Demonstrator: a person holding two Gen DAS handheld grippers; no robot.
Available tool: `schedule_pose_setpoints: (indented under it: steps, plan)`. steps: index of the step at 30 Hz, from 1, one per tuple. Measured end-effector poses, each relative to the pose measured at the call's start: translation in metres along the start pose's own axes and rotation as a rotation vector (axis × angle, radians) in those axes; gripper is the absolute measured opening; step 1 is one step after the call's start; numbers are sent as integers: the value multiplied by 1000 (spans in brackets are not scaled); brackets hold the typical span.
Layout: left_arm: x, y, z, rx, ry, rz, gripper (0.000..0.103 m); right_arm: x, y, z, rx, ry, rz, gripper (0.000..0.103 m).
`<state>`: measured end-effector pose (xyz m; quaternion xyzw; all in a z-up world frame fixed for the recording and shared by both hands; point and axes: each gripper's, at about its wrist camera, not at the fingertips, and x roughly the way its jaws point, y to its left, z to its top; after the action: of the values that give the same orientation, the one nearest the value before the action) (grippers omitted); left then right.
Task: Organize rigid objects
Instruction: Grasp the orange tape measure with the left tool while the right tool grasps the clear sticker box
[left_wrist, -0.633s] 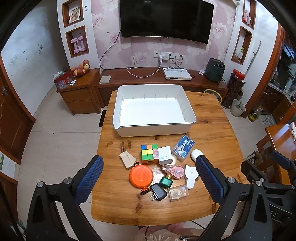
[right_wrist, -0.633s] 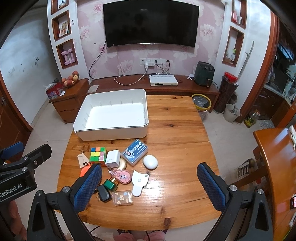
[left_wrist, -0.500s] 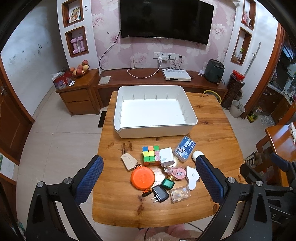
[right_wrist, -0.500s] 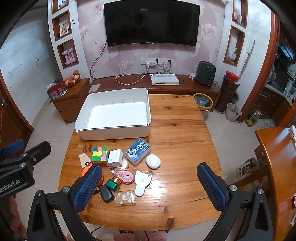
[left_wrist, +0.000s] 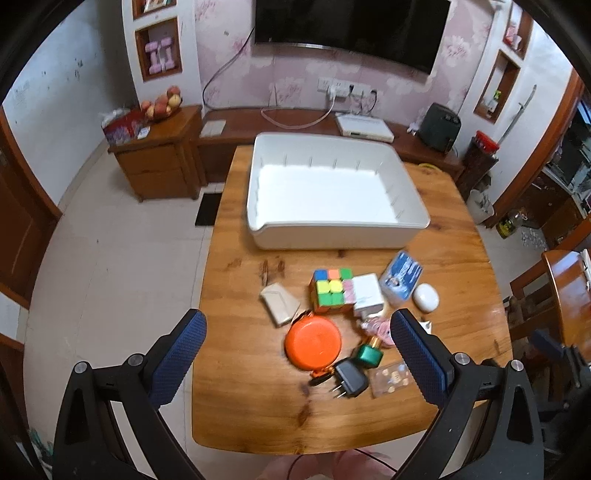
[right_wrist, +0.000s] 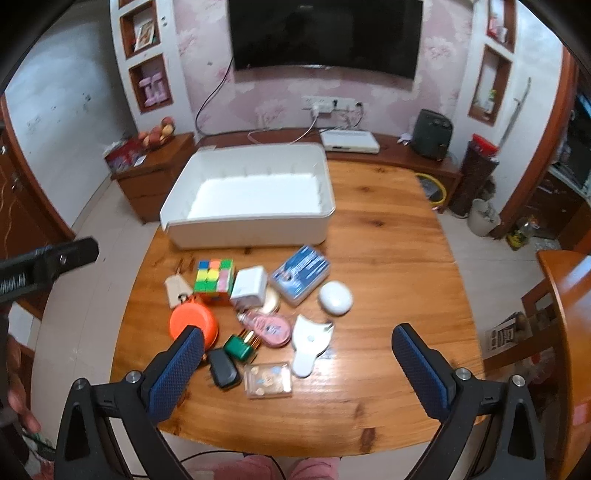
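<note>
A white bin (left_wrist: 332, 240) (right_wrist: 251, 229) stands empty at the far side of the wooden table (left_wrist: 258, 413) (right_wrist: 388, 258). Before it lies a cluster of small items: a colour cube (left_wrist: 330, 290) (right_wrist: 214, 278), a white charger (left_wrist: 367, 293) (right_wrist: 250, 286), an orange round case (left_wrist: 313, 345) (right_wrist: 192, 319), a blue-labelled box (right_wrist: 301, 273), a white oval case (right_wrist: 335, 297), a black plug (left_wrist: 349, 376) (right_wrist: 221, 367) and a clear card box (right_wrist: 269, 380). My left gripper (left_wrist: 299, 349) hovers open above the orange case. My right gripper (right_wrist: 297, 363) hangs over the near items; its jaws are closing, with nothing pressed between them.
A low wooden cabinet (left_wrist: 159, 162) with fruit stands left of the table, a TV bench (right_wrist: 388, 155) behind it. A second wooden table (right_wrist: 569, 314) sits at the right. The person's pink-clad knees (right_wrist: 280, 467) show below the near edge.
Both grippers have moved forward and down toward the cluster of small items, which now looks larger. Nothing on the table has shifted.
</note>
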<state>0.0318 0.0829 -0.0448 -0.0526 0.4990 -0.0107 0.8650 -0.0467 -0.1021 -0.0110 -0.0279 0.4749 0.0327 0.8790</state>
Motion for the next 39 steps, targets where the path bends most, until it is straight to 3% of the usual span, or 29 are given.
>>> schedule_pose_setpoints:
  steps: [7, 15, 19, 24, 29, 39]
  plan:
    - [48, 12, -15, -18, 169, -41, 100, 43, 8, -31, 15, 106, 33, 96]
    - [90, -3, -34, 69, 262, -24, 100, 83, 13, -73, 27, 172, 88, 93]
    - [115, -1, -41, 45, 324, -17, 100, 100, 18, -90, 11, 188, 95, 91]
    - [142, 8, -48, -19, 389, -16, 99, 111, 25, -102, -7, 155, 112, 85]
    - [158, 11, -51, -67, 419, -34, 98, 124, 25, -108, -6, 110, 83, 70]
    - [174, 19, -54, -129, 454, -21, 98, 150, 28, -115, -17, 114, 62, 63]
